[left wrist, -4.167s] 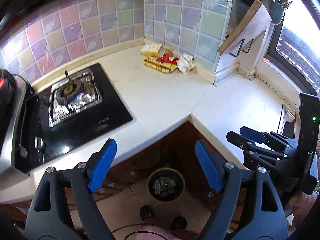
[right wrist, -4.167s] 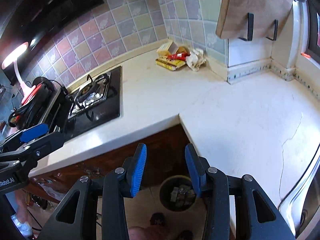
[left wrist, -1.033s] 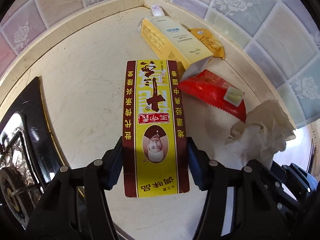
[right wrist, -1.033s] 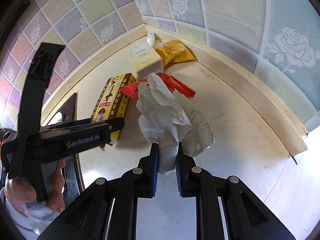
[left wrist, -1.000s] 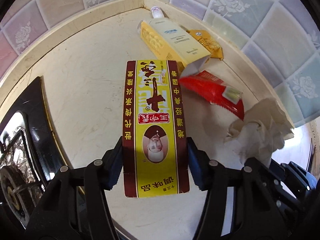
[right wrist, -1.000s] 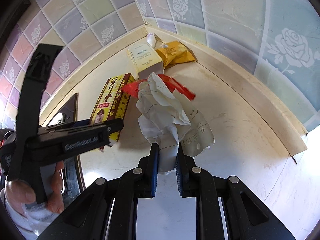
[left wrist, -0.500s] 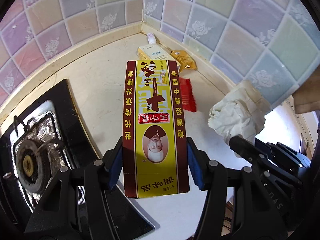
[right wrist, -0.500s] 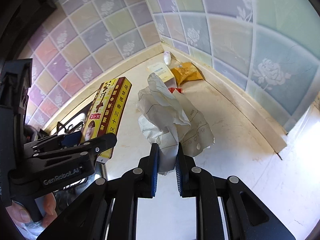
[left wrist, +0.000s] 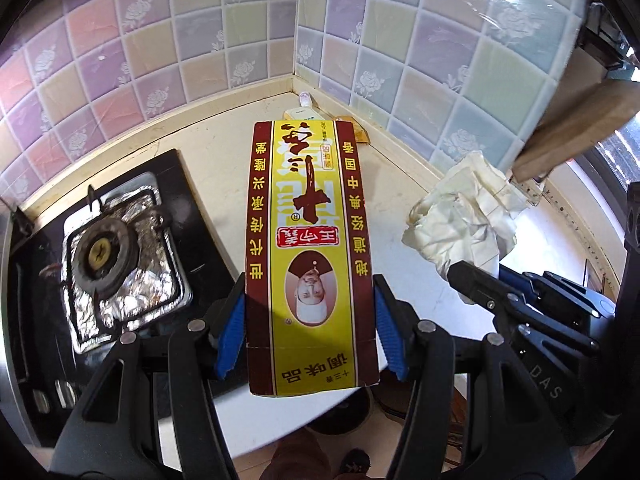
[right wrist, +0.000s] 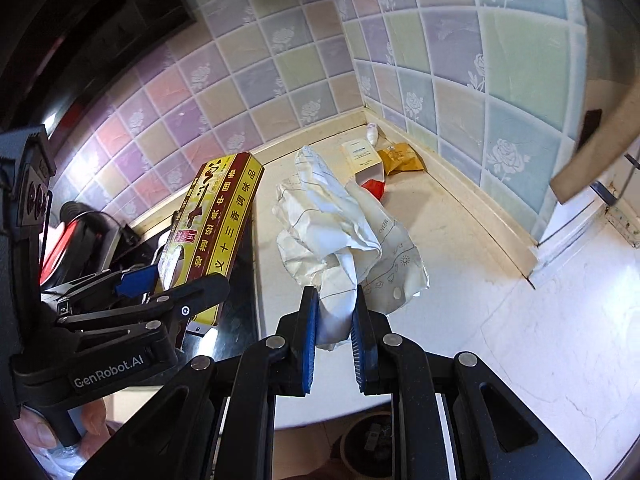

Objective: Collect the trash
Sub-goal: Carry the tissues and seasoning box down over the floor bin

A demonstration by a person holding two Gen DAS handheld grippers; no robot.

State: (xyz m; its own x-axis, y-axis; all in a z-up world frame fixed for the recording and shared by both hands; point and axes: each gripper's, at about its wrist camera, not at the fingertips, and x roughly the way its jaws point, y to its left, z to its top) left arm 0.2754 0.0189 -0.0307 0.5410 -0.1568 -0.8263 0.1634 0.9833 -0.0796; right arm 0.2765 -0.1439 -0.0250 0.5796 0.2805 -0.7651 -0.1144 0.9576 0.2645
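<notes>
My left gripper (left wrist: 310, 330) is shut on a yellow and dark red seasoning box (left wrist: 310, 248) and holds it above the counter; the box also shows in the right wrist view (right wrist: 214, 224). My right gripper (right wrist: 335, 336) is shut on a crumpled white paper bag (right wrist: 340, 232), lifted off the counter; the bag also shows in the left wrist view (left wrist: 466, 220). In the far corner lie a pale yellow carton (right wrist: 362, 158), a red wrapper (right wrist: 375, 189), an orange packet (right wrist: 402, 160) and a small white bottle (right wrist: 372, 134).
A gas stove (left wrist: 116, 256) with foil around the burner sits at the left. The white counter (right wrist: 540, 320) runs along the tiled walls. A wooden board (left wrist: 576, 132) hangs at the right. A round bin (right wrist: 370, 442) with trash stands on the floor below the counter's edge.
Both grippers have drawn back from the corner and risen, each with its load. The remaining litter now looks smaller and farther away, and the floor bin has come into view.
</notes>
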